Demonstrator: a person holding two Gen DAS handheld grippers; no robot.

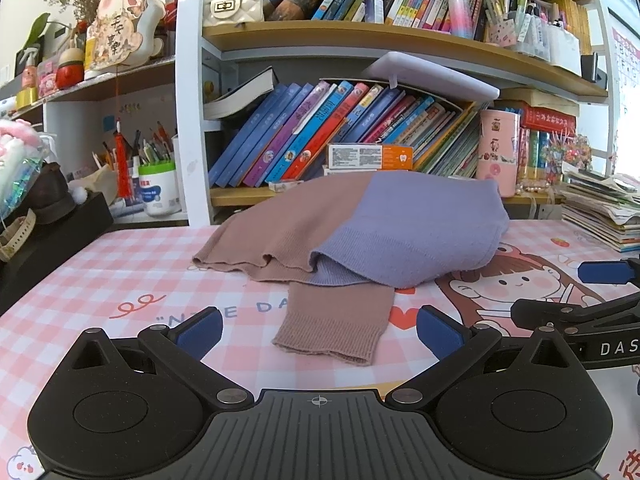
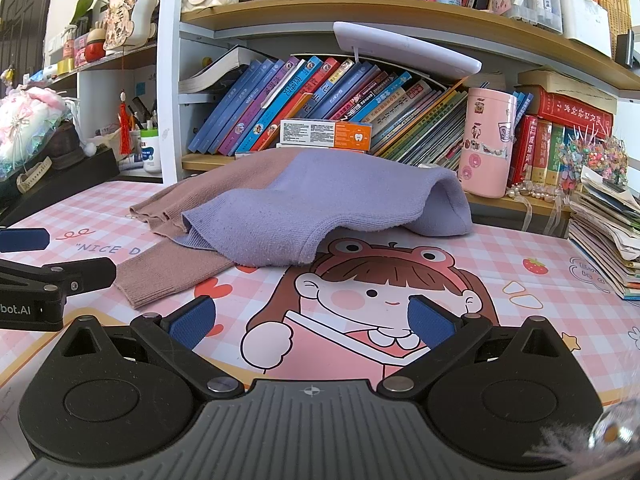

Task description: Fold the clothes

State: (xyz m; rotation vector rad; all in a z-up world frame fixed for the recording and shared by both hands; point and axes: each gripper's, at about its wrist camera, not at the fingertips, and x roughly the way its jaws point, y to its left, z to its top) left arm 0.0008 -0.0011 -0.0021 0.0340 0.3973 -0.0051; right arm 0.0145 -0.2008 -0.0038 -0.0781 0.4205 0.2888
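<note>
On the pink checked cartoon-print surface (image 1: 120, 264), left wrist view: a two-tone knitted sweater, mauve-brown and lavender (image 1: 360, 224), lies in a loose heap ahead of the left hand-held gripper (image 1: 318, 330). That gripper's blue-padded fingers stand wide apart, holding nothing. One mauve ribbed cuff (image 1: 332, 332) extends toward the gripper, lying between the fingers' line but untouched. The sweater's far edge hides the lower bookshelf (image 1: 248, 194) front. The right hand-held gripper (image 1: 600, 292) enters at the right edge, mostly cut off.

Right wrist view: the right hand-held gripper (image 2: 312, 320) hovers over the printed cartoon girl (image 2: 384, 292), fingers spread, empty. The sweater (image 2: 320, 208) lies beyond, well apart. The left gripper (image 2: 40, 264) shows partly at left; its fingertips are partly cropped.
</note>
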